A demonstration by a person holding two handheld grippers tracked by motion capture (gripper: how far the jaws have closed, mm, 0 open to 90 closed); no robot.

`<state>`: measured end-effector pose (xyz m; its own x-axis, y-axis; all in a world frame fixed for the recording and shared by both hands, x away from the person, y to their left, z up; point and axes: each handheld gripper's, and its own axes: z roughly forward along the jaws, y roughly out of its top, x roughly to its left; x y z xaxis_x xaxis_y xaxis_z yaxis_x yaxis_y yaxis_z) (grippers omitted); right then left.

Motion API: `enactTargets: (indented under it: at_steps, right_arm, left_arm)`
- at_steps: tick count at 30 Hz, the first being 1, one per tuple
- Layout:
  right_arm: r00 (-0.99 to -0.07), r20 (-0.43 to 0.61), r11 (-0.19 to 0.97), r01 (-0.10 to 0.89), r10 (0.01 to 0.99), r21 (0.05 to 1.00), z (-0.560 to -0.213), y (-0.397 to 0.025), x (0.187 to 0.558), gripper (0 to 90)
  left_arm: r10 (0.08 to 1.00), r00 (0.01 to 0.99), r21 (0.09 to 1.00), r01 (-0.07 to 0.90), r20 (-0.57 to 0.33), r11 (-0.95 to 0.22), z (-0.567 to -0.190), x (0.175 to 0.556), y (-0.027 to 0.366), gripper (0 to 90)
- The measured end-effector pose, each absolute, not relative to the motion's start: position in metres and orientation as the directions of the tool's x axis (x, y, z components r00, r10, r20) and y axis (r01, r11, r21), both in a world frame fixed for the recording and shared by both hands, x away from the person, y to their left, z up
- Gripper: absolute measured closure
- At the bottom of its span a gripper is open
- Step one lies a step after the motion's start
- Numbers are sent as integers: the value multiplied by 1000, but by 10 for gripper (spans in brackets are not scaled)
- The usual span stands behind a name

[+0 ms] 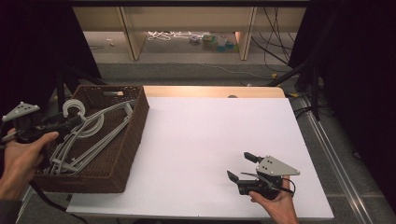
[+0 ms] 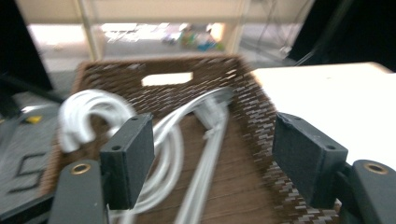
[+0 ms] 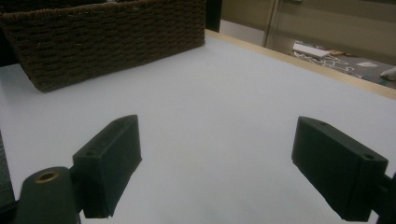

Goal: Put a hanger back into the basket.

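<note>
Hangers (image 1: 88,135) are stacked in the brown wicker basket (image 1: 133,140), left third of the high view, at the left edge of the white worktop (image 1: 215,140). Pale grey/white plastic, several nested together.

Key relation: left hand-held gripper (image 1: 74,120) sits at the basket's left rim, jaws pointing right and slightly up-frame, straight at the hook end. Hooks (image 1: 74,108) are bunched in the upper-left corner of the basket, just ahead of the jaw tips. Can't tell from the high view whether they touch yet.

Long axis of the stack runs diagonally, from lower left of the basket to its upper right corner, so the left gripper meets the hook end rather than the middle of the bars.

Left gripper view confirms it: jaws (image 2: 210,158) released, wide apart, nothing between them. White hook curl (image 2: 86,116) sits left of the left jaw; hanger arms (image 2: 205,154) run up the middle of the gap toward the basket's far wall (image 2: 168,79). Frame is blurred.

Right hand-held gripper (image 1: 240,168) is at lower right of the high view, low over bare worktop, well apart from the basket. Also released, empty; in its own view the jaws (image 3: 215,168) straddle empty white surface, with the basket side (image 3: 107,42) at upper left.

Judgement: left is the nearer arm by far. The grab likely turns on shifting slightly toward the hooks or closing on an arm already in the gap. Nested hangers may come up together.
</note>
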<state>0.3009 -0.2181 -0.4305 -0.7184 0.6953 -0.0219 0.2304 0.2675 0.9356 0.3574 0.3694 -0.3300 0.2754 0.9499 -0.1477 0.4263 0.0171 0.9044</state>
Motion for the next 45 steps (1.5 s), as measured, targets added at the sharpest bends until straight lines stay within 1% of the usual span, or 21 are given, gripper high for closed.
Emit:
enactTargets:
  at_steps: [2,3,4,5,7,8,10,12,15,16,18,23,26,28,30,34,35,38,41,42,45]
  right_arm:
    - [-717,-22,268,231,697,935,-431,-218,301,164]
    - [-718,-8,268,250,696,930,-431,-218,300,165]
    - [-717,-24,272,232,696,934,-431,-219,301,165]
    - [-716,-11,265,244,698,933,-431,-218,300,164]
    - [-717,-21,267,232,697,935,-431,-219,300,165]
    - [-716,-6,261,247,698,933,-431,-220,299,165]
    - [-710,-15,245,223,704,944,-432,-221,302,164]
    - [-710,-14,254,234,704,938,-431,-223,302,164]
    - [-704,-18,249,227,710,942,-432,-221,303,164]
    - [-706,-18,249,225,708,942,-432,-221,302,164]
    - [-712,-22,259,227,702,939,-432,-221,301,163]
    - [-711,-24,247,212,703,945,-429,-217,300,163]
    - [-717,-24,248,209,697,946,-429,-214,299,163]
    - [-720,-12,255,230,694,939,-429,-214,299,163]
    - [-714,-11,244,225,700,943,-429,-215,299,163]
    - [-707,-22,239,210,707,948,-428,-216,299,163]
    - [-712,-2,231,225,702,947,-427,-216,298,163]
    - [-704,1,224,227,710,948,-427,-218,295,163]
    - [-692,-2,212,218,722,953,-428,-220,292,162]
    - [-688,-1,207,217,725,954,-428,-221,290,163]
    - [-683,1,206,221,730,953,-428,-223,287,161]
  left_arm:
    - [936,310,914,404,-165,28,-328,348,355,281]
    - [932,318,919,393,-173,37,-328,344,349,279]
    - [928,328,921,387,-179,40,-327,341,344,274]
    - [920,344,924,379,-187,46,-326,337,336,263]
    - [910,365,934,353,-198,61,-325,332,324,251]
    - [907,375,935,350,-193,54,-325,330,319,251]
    - [898,393,942,329,-198,63,-323,326,308,250]
    - [889,415,948,314,-191,57,-323,323,298,249]
    - [887,432,953,301,-165,30,-327,318,283,238]
    - [877,433,943,327,-209,63,-329,314,276,238]
    - [876,452,952,305,-170,28,-330,312,272,238]
    - [849,507,959,283,-151,2,-337,298,249,238]
    - [845,528,962,265,-91,-62,-346,291,234,239]
    - [841,534,963,262,-90,-64,-352,289,227,239]
    - [830,549,959,275,-96,-71,-360,287,220,241]
    - [813,562,955,297,-152,-27,-381,286,208,241]
    - [808,568,955,294,-154,-25,-388,286,206,241]
    - [799,586,956,291,-139,-47,-409,284,200,247]
    - [796,592,952,298,-123,-75,-420,285,198,247]
    - [789,597,952,301,-141,-58,-423,285,198,246]
    - [790,604,963,260,-102,-76,-426,281,197,235]
